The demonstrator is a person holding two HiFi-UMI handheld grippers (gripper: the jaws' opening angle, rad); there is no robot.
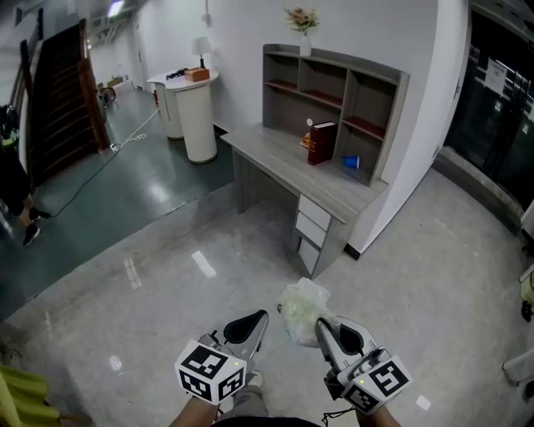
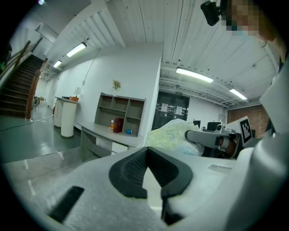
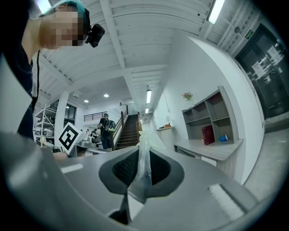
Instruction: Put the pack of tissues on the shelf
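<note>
Desk corner of a bright hall with a two-tone floor

A grey wooden desk [image 1: 265, 157] with white-fronted drawers [image 1: 314, 225] stands against the white wall. On it a dark red hardback book [image 1: 322, 143] stands upright, with a small blue cup [image 1: 351, 162] lying near it to the right. A small vase of pale flowers [image 1: 302, 21] shows higher up against the wall. To the left a white round counter [image 1: 196, 117] carries a white table lamp [image 1: 201, 48] and a brown box [image 1: 197, 74]. A pale cable [image 1: 125, 138] runs over the dark green floor [image 1: 125, 196] toward a dark wooden staircase [image 1: 62, 100]; in the right gripper view a person with a backpack [image 3: 107, 131] stands at its foot. Dark glass doors [image 1: 496, 100] fill the right edge.
</note>
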